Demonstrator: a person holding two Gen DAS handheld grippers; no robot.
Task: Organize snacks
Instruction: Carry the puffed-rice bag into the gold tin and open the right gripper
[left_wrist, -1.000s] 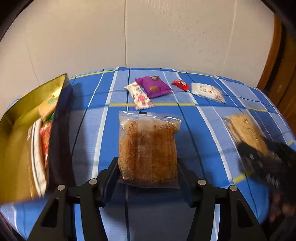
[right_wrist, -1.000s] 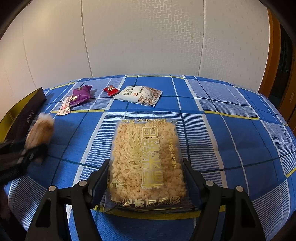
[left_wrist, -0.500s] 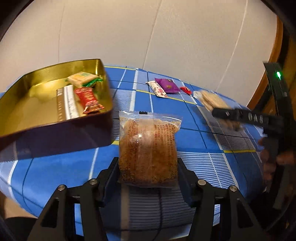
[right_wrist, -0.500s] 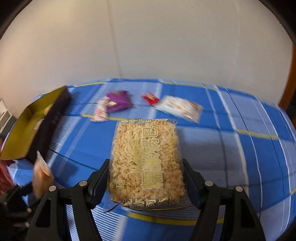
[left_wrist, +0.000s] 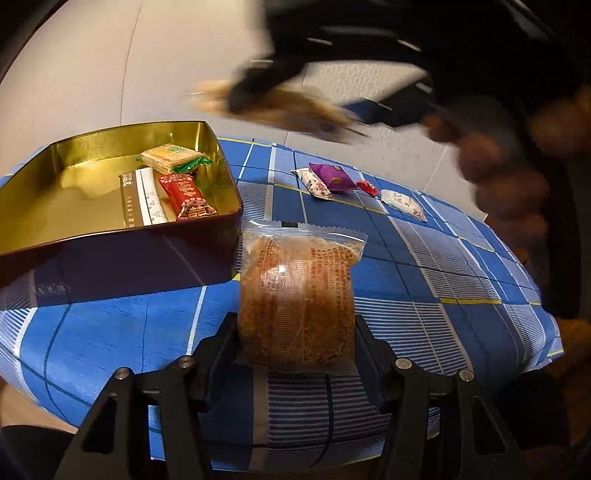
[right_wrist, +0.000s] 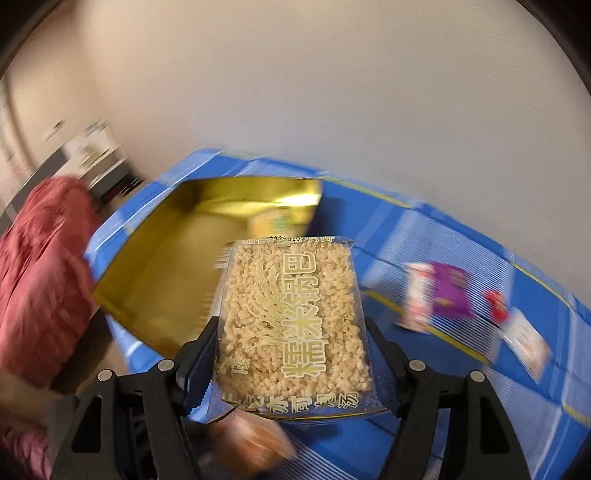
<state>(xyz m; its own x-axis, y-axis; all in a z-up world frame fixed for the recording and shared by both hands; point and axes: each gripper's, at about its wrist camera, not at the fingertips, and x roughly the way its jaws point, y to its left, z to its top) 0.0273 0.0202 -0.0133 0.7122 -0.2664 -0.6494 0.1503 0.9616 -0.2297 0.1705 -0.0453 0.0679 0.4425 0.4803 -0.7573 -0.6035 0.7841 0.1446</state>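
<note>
Between right gripper (right_wrist: 291, 354) fingers, clear packet (right_wrist: 291, 314) of pale puffed rice

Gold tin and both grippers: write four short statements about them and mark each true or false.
1. The gold tin already holds several wrapped snacks. True.
2. The left gripper is open and holds nothing. False: it is shut on the brown snack pack.
3. The right gripper holds the rice cracker pack. True.
4. The purple packet lies inside the tin. False: it lies on the blue tablecloth.
</note>
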